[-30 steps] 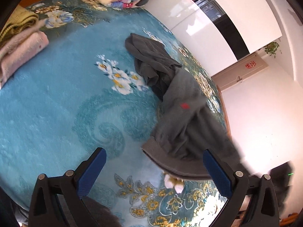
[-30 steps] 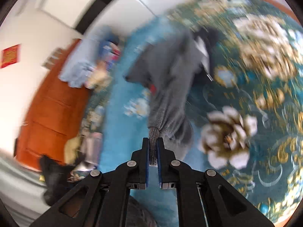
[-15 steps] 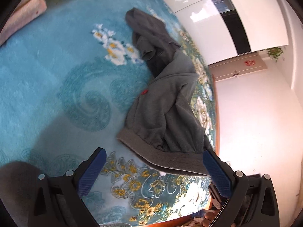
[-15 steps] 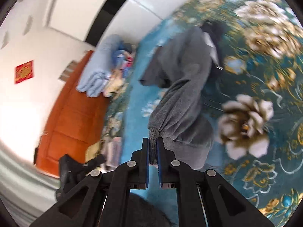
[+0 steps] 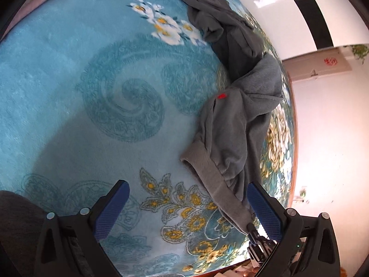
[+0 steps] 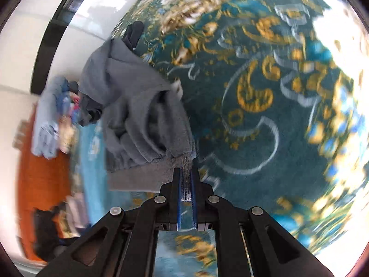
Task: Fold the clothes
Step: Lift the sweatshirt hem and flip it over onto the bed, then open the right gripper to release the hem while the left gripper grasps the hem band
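A: What has changed on the blue floral bedspread [image 5: 96,73]?

B: The grey sweatshirt [image 5: 228,136] has been dragged toward the bed's near edge. A second ago it sat further up and more bunched; now it trails out longer, crumpled and unfolded, so I judge this is spreading, not folding.

A: And the grippers?

B: The right gripper [image 6: 186,182] keeps its jaws pinched on the ribbed hem [image 6: 185,173]. The left gripper [image 5: 188,205] hangs spread wide over the bedspread, holding nothing, now nearer the hem.
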